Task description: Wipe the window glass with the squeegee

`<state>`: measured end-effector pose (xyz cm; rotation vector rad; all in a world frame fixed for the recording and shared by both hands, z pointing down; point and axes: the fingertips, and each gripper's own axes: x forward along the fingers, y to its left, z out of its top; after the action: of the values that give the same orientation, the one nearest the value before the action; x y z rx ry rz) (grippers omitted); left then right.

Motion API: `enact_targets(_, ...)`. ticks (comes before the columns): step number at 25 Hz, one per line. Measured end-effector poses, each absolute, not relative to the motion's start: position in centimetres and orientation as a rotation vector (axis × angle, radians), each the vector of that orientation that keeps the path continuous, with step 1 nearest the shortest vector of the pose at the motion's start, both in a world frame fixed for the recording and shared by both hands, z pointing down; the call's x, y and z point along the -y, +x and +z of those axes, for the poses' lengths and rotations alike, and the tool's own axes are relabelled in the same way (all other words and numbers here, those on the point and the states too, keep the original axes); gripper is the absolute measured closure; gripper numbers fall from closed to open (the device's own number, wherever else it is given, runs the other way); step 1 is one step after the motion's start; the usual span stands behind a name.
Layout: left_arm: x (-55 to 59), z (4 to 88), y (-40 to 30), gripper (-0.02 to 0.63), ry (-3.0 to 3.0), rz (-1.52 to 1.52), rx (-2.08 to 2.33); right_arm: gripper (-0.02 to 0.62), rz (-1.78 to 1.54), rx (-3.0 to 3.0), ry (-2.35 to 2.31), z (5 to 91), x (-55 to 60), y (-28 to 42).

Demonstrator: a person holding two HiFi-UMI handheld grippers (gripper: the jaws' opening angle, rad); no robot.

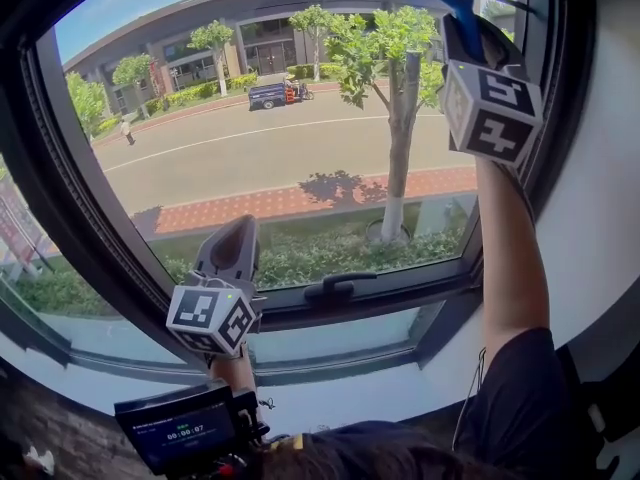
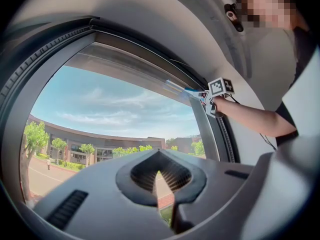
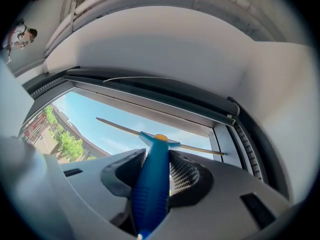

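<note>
My right gripper (image 1: 462, 30) is raised to the top right of the window glass (image 1: 290, 158) and is shut on the blue handle of the squeegee (image 3: 152, 179). The squeegee's thin blade (image 3: 160, 136) lies across the glass just under the upper frame. In the left gripper view the squeegee (image 2: 192, 91) shows far off at the top right of the pane. My left gripper (image 1: 237, 248) hangs low by the bottom frame, shut with nothing between its jaws (image 2: 159, 184).
A dark window frame (image 1: 90, 218) surrounds the pane, with a handle (image 1: 340, 289) on the lower sash. White wall (image 1: 610, 198) is at the right. A small screen device (image 1: 180, 430) sits below the sill.
</note>
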<state>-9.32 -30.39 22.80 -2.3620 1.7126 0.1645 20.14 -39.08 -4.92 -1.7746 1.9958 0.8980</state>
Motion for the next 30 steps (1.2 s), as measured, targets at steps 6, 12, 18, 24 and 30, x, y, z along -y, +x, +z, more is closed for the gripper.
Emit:
enact_targets(6, 30.3, 22.8, -9.1, 0.604, -2.368, 0.153, -1.703, 0.453, 0.889, -2.006, -1.783, -3.6, 39.2, 20.1)
enact_targets(12, 30.4, 23.4, -8.9, 0.604, -2.384, 0.150, -1.710, 0.453, 0.877, -2.018, -1.783, -1.6, 39.3, 20.2)
enact_targets(18, 30.4, 24.3, -9.3, 0.604, -2.383, 0.147, -1.720, 0.453, 0.877, -2.032, -1.800, 1.1, 39.2, 20.2)
enact_targets(24, 30.4, 24.7, -9.3, 0.604, -2.393, 0.138, -1.726, 0.453, 0.859, -2.040, -1.807, 3.2, 39.2, 20.2)
enact_targets(30, 30.3, 24.6, -8.8, 0.604, -2.415, 0.134, -1.712, 0.453, 0.835, -2.063, -1.813, 5.2, 39.2, 20.2)
